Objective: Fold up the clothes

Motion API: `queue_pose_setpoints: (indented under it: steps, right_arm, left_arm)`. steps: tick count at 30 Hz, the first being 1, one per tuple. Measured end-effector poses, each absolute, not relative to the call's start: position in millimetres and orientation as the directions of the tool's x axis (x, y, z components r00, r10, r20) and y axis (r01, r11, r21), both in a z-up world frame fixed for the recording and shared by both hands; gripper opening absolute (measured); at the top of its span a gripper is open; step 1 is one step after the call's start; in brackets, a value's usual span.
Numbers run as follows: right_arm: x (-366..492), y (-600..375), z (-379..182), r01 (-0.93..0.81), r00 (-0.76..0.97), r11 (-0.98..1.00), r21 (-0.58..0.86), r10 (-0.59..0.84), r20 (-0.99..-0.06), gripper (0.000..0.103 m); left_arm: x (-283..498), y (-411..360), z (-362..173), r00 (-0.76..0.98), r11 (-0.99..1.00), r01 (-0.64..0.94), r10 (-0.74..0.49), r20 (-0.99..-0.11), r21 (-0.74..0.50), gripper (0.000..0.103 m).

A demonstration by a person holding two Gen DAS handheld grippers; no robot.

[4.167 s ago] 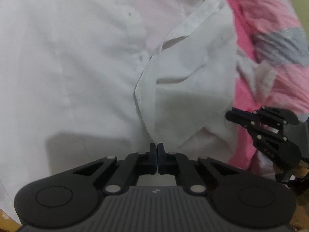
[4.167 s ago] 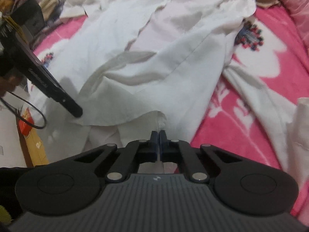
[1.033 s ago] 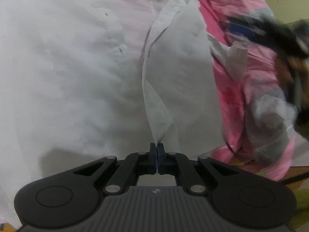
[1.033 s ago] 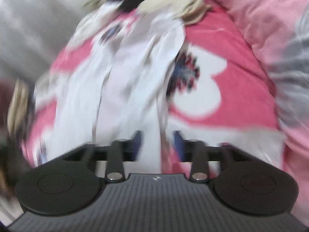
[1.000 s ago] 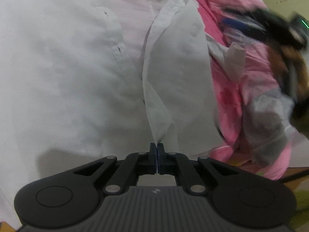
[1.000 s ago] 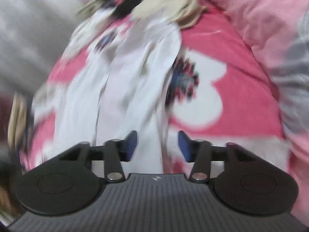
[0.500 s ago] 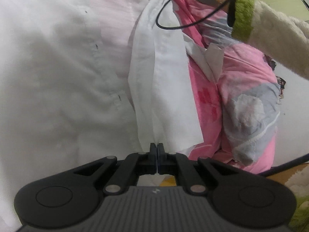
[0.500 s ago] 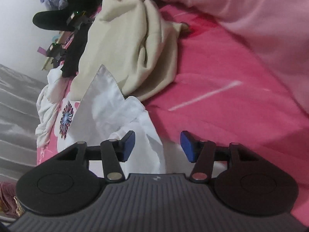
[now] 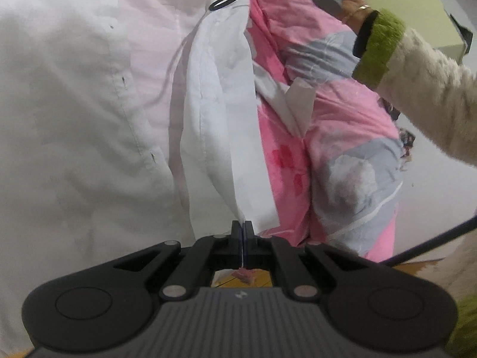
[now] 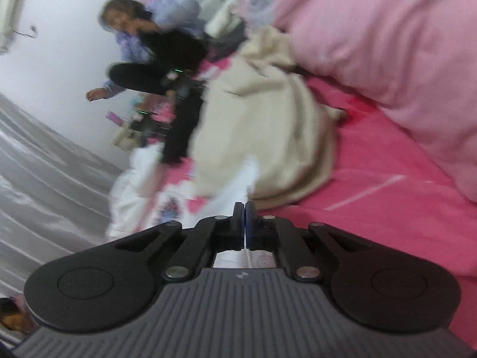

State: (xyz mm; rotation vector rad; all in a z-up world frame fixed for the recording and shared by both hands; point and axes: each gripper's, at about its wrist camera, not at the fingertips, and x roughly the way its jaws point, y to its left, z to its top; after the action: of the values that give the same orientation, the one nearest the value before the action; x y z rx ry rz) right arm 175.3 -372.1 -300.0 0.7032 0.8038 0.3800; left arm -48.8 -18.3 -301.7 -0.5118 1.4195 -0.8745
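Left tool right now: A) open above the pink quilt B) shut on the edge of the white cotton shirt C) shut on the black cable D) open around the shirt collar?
B: the left tool has its jaws closed with the white cotton shirt hem pinched between them.

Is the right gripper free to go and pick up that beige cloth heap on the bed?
Probably not yet. The right gripper looks shut on a white shirt point, though blur hides detail. The beige cloth lies just ahead, nothing between.
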Motion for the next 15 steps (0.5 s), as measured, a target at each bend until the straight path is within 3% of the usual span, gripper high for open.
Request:
queue_pose_setpoints:
  steps: [6, 10, 15]
  right_arm:
    - [184.0, -317.9, -267.9, -0.195, 0.605, 0.677, 0.709, 0.652, -0.457, 0.0]
    - [196.4, -252.5, -272.3, -0.327, 0.512, 0.706, 0.628, 0.691, -0.511, 0.0]
    - [200.6, -168.9, -320.1, -0.445, 0.359, 0.755, 0.482, 0.643, -0.677, 0.0]
  left_arm:
    - [-56.9, 2.5, -301.4, -0.043, 0.594, 0.133, -0.796, -0.603, -0.794, 0.0]
    - [-64.4, 13.5, -306.7, -0.038, 0.592, 0.089, -0.801, -0.597, -0.801, 0.0]
    - [-72.8, 24.3, -327.6, -0.051, 0.626, 0.048, -0.777, -0.628, -0.779, 0.0]
